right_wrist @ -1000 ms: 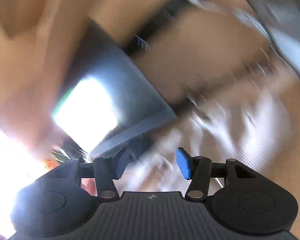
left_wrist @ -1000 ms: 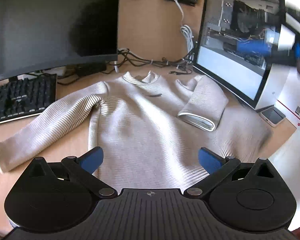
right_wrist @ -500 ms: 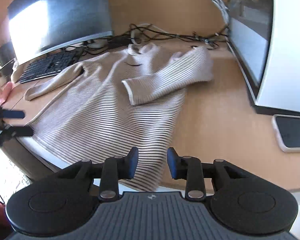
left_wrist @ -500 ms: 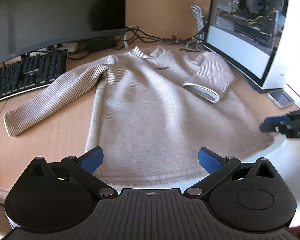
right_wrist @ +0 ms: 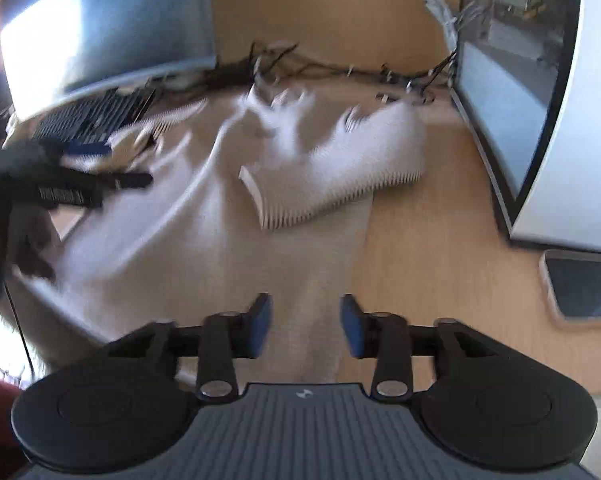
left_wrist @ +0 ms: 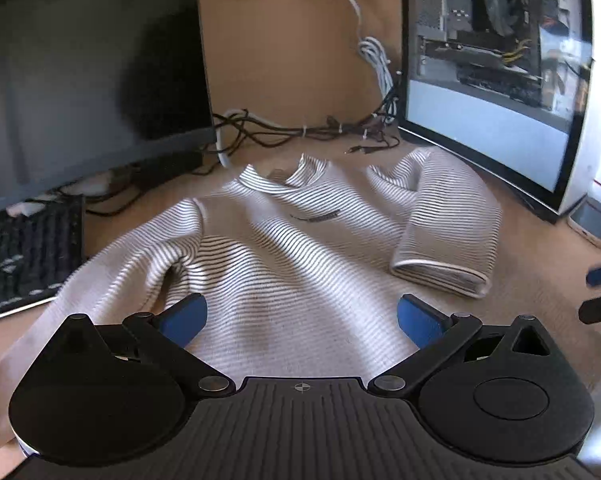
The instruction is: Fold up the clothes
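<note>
Sweater [left_wrist: 300, 264] lies flat beneath both tools, left tool [left_wrist: 300, 316] wide open, right tool [right_wrist: 303, 326] partly open, both empty.

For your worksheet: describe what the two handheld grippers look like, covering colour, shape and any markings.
Both match. The left gripper and right gripper each have a black ribbed body with a small centre emblem, two round black side discs, black linkage arms with silver pivot screws, and blue pads on the fingertips. No cables or sleeves are clearly visible.
</note>
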A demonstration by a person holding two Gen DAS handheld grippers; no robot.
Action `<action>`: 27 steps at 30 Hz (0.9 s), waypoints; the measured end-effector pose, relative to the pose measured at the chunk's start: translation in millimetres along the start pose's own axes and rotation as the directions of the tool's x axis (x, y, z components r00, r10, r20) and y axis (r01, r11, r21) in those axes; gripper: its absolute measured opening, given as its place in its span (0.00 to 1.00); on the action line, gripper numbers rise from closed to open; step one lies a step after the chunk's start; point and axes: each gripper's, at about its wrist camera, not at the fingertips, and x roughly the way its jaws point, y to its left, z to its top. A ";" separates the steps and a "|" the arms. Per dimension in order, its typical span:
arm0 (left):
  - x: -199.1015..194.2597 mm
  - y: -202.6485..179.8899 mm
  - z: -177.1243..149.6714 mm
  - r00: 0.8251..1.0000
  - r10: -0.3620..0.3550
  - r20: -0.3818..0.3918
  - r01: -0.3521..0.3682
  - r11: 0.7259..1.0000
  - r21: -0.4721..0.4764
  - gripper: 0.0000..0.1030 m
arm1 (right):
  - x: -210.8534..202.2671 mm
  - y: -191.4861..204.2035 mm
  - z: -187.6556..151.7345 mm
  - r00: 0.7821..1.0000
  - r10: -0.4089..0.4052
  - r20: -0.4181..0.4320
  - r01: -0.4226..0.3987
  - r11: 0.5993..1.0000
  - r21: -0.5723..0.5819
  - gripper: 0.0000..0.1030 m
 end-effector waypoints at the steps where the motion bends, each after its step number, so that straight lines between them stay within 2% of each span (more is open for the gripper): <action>1: 7.7 4.0 -1.7 1.000 -0.014 -0.012 0.014 1.000 -0.008 1.00 | 6.9 -0.3 7.9 1.000 0.003 0.008 -0.004 1.000 0.009 0.65; 4: 24.4 17.3 -9.9 0.996 -0.053 -0.074 0.048 0.996 -0.072 1.00 | 26.7 1.9 17.4 0.999 0.038 0.003 -0.038 0.999 0.024 0.71; 8: 21.0 37.9 -19.1 0.990 -0.112 -0.090 0.089 0.970 -0.226 1.00 | 44.8 8.5 13.9 0.996 0.081 -0.034 -0.080 0.996 0.025 0.74; 10: 10.2 36.9 -25.6 0.990 -0.114 -0.084 0.090 0.963 -0.255 1.00 | 53.8 11.8 12.1 0.993 0.103 -0.053 -0.101 0.995 0.026 0.81; 12: -0.6 36.5 -30.6 0.991 -0.113 -0.073 0.088 0.956 -0.278 1.00 | 62.9 15.1 10.4 0.990 0.124 -0.071 -0.122 0.992 0.027 0.95; 13: -5.4 38.9 -29.5 0.994 -0.097 -0.053 0.078 0.955 -0.285 1.00 | 64.2 17.1 8.2 0.989 0.127 -0.075 -0.126 0.992 0.018 1.00; 15: -8.7 51.4 -20.6 1.000 -0.011 -0.011 0.007 0.947 -0.322 1.00 | 62.0 21.6 1.8 0.989 0.123 -0.077 -0.124 0.992 -0.012 1.00; 16: -5.0 61.0 -14.8 1.000 0.015 -0.016 -0.020 0.933 -0.359 1.00 | 62.1 23.9 -0.2 0.990 0.115 -0.076 -0.117 0.993 -0.026 1.00; 19: 16.0 93.6 2.8 0.997 0.043 -0.068 -0.071 0.866 -0.494 0.94 | 64.3 28.1 -1.2 0.993 0.091 -0.069 -0.094 0.995 -0.035 1.00; 21: 32.7 109.1 11.4 0.992 0.049 -0.112 -0.103 0.826 -0.554 0.76 | 64.8 27.0 0.0 0.993 0.095 -0.068 -0.096 0.995 -0.017 1.00; 22: 39.9 113.6 15.7 0.990 0.063 -0.127 -0.124 0.820 -0.559 0.68 | 64.6 25.8 0.2 0.993 0.099 -0.068 -0.100 0.995 -0.010 1.00; 24: 47.7 121.1 24.4 0.983 0.111 -0.144 -0.172 0.824 -0.540 0.30 | 64.5 25.0 0.8 0.992 0.104 -0.070 -0.105 0.994 -0.003 1.00; 25: 48.6 127.3 28.6 0.981 0.132 -0.145 -0.189 0.821 -0.538 0.28 | 64.5 26.1 0.9 0.992 0.102 -0.075 -0.103 0.995 -0.010 1.00; 26: 46.7 136.9 31.8 0.979 0.149 -0.139 -0.201 0.807 -0.555 0.18 | 63.9 26.0 0.2 0.992 0.100 -0.078 -0.102 0.995 -0.015 1.00; 27: 44.2 146.1 33.4 0.978 0.161 -0.134 -0.209 0.797 -0.567 0.14 | 63.1 25.3 -0.5 0.992 0.100 -0.078 -0.101 0.995 -0.015 1.00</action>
